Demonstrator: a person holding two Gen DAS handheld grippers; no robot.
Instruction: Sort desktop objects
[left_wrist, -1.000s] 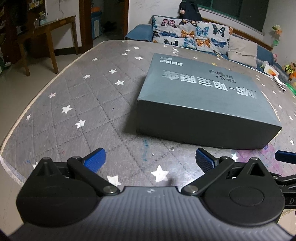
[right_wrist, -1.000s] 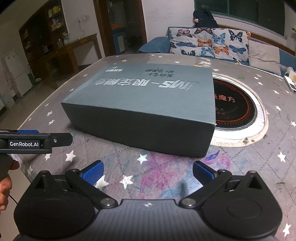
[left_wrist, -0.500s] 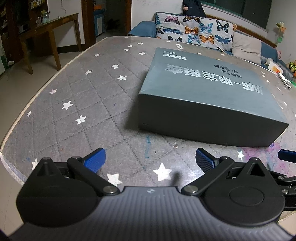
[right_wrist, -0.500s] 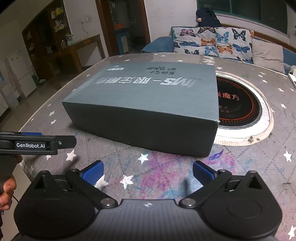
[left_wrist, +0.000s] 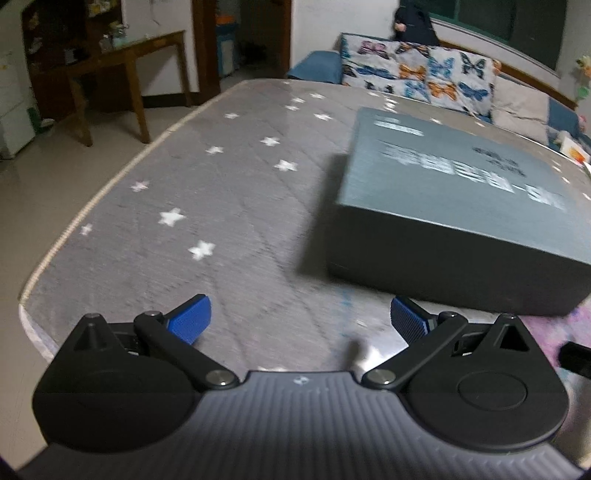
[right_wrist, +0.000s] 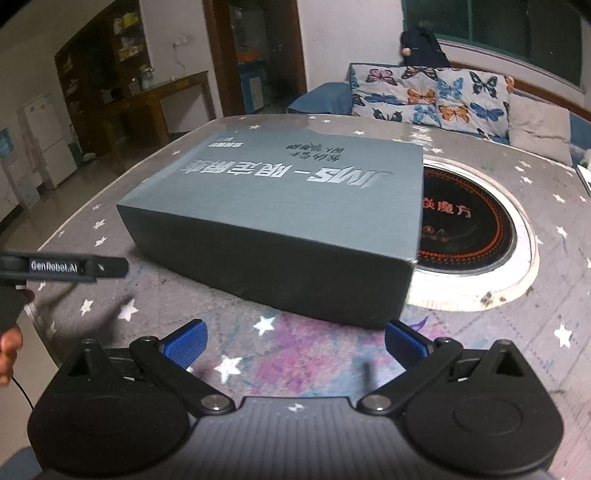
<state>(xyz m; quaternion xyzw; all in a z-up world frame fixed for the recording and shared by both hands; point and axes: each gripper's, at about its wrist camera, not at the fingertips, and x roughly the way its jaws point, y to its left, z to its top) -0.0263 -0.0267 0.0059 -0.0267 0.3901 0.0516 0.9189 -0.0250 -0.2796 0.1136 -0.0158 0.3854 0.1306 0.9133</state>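
Note:
A large flat grey box (left_wrist: 461, 206) (right_wrist: 295, 206) with silver lettering lies on the star-patterned grey tablecloth (left_wrist: 221, 206). My left gripper (left_wrist: 299, 319) hovers open over the cloth, in front of and left of the box's near left corner, holding nothing. Over the purple-stained patch of cloth, my right gripper (right_wrist: 293, 341) is open just short of the box's near side, its right fingertip (right_wrist: 400, 343) close to the box's near right corner. The left gripper's body (right_wrist: 62, 267) shows at the left edge of the right wrist view.
A round black induction hob (right_wrist: 469, 229) in a white ring is set into the table, partly under the box's right end. A butterfly-print sofa (right_wrist: 436, 98) stands behind the table, a wooden side table (left_wrist: 122, 70) at the far left. A hand (right_wrist: 9, 350) shows at left.
The left gripper has swung left, so the box now sits further right in its view. The right gripper has moved closer to the box's near side. Both stay open.

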